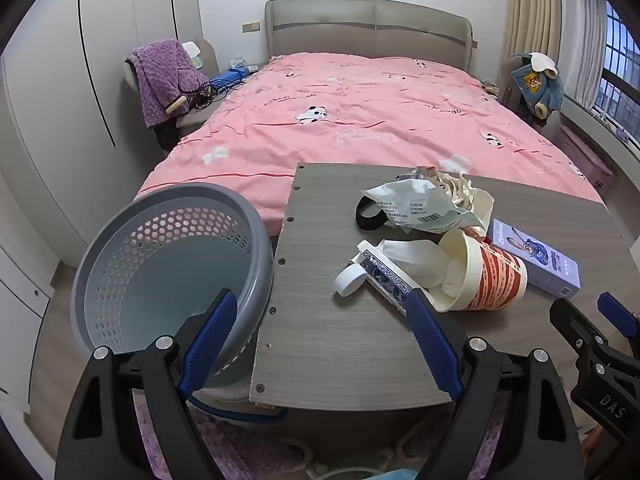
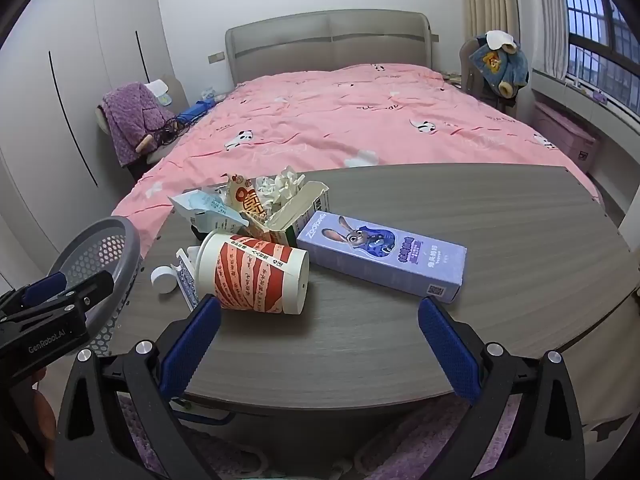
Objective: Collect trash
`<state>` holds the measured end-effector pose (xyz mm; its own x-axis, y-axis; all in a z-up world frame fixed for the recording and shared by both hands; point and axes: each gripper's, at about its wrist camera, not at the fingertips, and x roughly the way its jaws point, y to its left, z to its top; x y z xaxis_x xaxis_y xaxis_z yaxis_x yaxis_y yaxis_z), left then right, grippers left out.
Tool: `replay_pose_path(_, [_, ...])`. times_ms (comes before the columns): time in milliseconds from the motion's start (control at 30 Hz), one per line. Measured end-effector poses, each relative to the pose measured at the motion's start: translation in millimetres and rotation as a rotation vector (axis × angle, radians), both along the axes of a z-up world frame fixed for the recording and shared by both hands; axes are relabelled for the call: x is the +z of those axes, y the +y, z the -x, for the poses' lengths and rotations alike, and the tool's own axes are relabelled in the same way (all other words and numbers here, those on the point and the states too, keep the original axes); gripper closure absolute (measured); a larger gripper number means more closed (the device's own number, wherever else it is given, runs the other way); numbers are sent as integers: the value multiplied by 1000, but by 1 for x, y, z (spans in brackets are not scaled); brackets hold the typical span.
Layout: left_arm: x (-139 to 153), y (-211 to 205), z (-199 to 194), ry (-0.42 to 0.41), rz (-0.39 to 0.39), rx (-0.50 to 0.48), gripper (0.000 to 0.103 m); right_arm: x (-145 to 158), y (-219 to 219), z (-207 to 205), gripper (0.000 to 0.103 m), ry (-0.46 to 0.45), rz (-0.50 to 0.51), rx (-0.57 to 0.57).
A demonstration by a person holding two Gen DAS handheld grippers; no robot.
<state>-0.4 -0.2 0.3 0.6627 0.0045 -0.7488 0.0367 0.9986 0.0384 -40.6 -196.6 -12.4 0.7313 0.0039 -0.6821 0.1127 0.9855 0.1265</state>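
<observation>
Bedroom, grey wood surface (image 2: 400,340) at foot of pink bed (image 2: 340,120). Left gripper (image 1: 320,340) and right gripper (image 2: 320,344): fingers spread wide, empty. Trash at 12: one tipped paper cup (image 2: 256,276), one purple box (image 2: 384,258), white cap (image 1: 351,279). Grey basket (image 1: 168,272) at 10. "GenRobot.AI" on left gripper.

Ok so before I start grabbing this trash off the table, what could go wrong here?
1. The paper cup lies on its side, stuffed with tissue; it could roll when nudged, and the tissue may spill out.
2. The small white cap sits loose beside the cup; it could get knocked off the table.
3. The gray basket stands off the table's left edge, so a piece released too early could miss it.
</observation>
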Motion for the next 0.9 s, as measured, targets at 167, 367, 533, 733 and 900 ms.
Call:
replay_pose_path(167, [1,0,0,-4,1,4,20,4,2,0,6,-1,7,4])
replay_pose_path(367, [9,-3,5,-17,-10,5,20,4,2,2,6,-11,11,-4])
replay_pose_path(533, [9,2,8,-34,-15,1,20,4,1,3,6,-13,9,-5])
replay_pose_path(733, [8,2,7,-31,-18,-4,20,6,0,5,6,-23,14,-13])
replay_pose_path(900, [9,2,8,-33,-17,-3,20,7,1,4,6,-16,19,-9])
